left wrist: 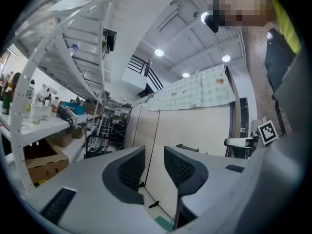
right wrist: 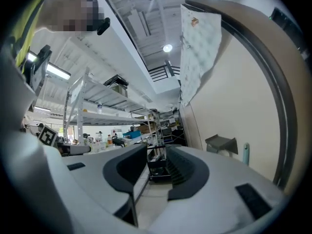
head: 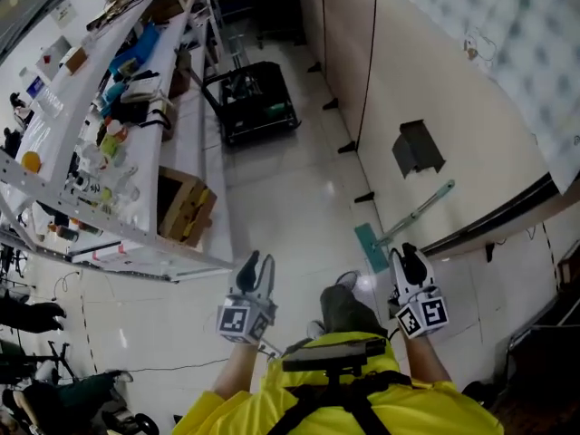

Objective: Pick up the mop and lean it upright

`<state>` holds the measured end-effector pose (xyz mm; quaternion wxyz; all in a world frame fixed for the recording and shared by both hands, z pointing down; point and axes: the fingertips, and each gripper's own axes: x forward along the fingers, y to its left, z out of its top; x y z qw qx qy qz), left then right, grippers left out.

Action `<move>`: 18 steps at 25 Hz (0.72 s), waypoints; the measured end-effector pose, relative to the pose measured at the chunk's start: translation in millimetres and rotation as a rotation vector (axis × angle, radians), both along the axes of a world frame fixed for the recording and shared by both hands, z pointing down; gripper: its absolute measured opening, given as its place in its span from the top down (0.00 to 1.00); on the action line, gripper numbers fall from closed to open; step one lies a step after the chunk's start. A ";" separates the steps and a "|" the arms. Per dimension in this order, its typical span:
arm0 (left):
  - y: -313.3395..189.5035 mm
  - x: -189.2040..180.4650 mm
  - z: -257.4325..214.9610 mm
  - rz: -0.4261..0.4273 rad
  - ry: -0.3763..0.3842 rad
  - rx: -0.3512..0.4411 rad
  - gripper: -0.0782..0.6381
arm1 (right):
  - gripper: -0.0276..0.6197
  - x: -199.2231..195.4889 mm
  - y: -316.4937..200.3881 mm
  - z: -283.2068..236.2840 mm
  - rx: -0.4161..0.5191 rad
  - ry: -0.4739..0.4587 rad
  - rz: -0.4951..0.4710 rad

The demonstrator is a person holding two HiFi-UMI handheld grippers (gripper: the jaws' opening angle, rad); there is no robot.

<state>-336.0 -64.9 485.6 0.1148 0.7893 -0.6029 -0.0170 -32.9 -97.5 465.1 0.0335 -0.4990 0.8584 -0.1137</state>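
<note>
Your left gripper [head: 256, 265] and right gripper [head: 408, 257] hang low in front of you above the floor [head: 290, 198]. Each has its jaws a narrow gap apart, with nothing between them. The mop [head: 412, 214] is just ahead of your right gripper. Its green head sits on the floor at the foot of the wall [head: 426, 80], and its handle leans tilted against that wall.

Free: I see open floor [head: 290, 198] ahead | Left: worktop [head: 143, 193], cardboard box [head: 188, 208] | Right: wall [head: 426, 71], mop [head: 412, 214] | Far: black cart [head: 256, 102]
</note>
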 end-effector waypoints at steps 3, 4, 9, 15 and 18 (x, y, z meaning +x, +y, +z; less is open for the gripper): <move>-64.7 14.2 1.4 0.057 0.001 0.013 0.71 | 0.76 9.1 -50.8 11.6 -0.006 -0.014 0.057; -85.2 23.6 0.6 0.092 0.005 0.017 0.63 | 0.76 13.7 -67.7 15.5 -0.009 -0.016 0.073; -179.5 80.8 -6.1 0.257 -0.007 0.014 0.41 | 0.66 52.7 -153.1 20.0 0.002 -0.026 0.153; -268.8 191.3 20.6 0.594 -0.051 -0.012 0.50 | 0.63 119.8 -158.9 28.3 -0.007 -0.053 0.408; -282.3 277.1 44.2 0.798 -0.061 -0.024 0.50 | 0.63 161.8 -123.1 40.4 -0.036 -0.038 0.567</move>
